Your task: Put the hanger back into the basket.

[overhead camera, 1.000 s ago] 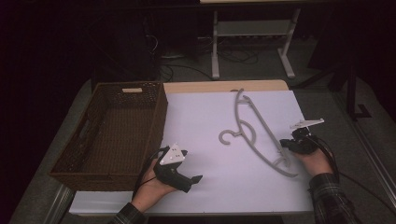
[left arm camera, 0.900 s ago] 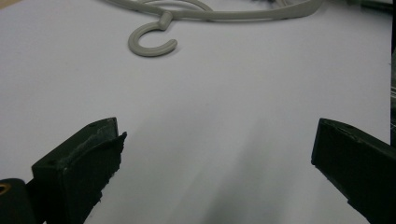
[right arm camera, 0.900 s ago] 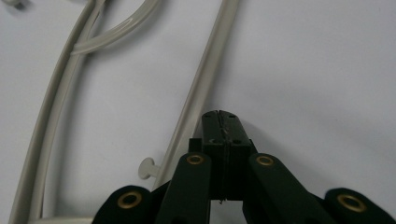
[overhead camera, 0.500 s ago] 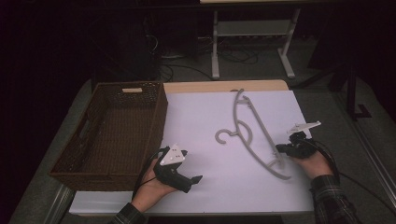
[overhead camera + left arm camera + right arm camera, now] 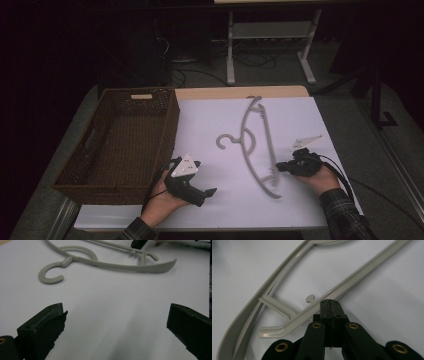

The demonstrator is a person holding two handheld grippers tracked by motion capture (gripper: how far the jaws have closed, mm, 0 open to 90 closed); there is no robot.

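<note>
A grey plastic hanger [image 5: 268, 140] lies flat on the white table cover [image 5: 210, 120], its hook pointing left. My right gripper [image 5: 280, 167] is shut, and its tip rests against the hanger's straight bar near the lower end. In the right gripper view the jaws [image 5: 329, 302] are pressed together with nothing between them, butting the hanger [image 5: 352, 282] bar beside a small peg. My left gripper [image 5: 210, 191] rests on the table near the front edge, pointing right. Its jaws [image 5: 115, 322] stand wide open over bare cover, with the hanger [image 5: 112, 265] farther off.
A brown wicker basket [image 5: 172, 120] stands at the left of the table, just left of my left hand. Beyond the table's far edge stands a white metal frame [image 5: 270, 35] on a dark floor with cables.
My right gripper has moved left against the hanger, and the hanger has slid left and turned more upright on the table. The left gripper has stayed put.
</note>
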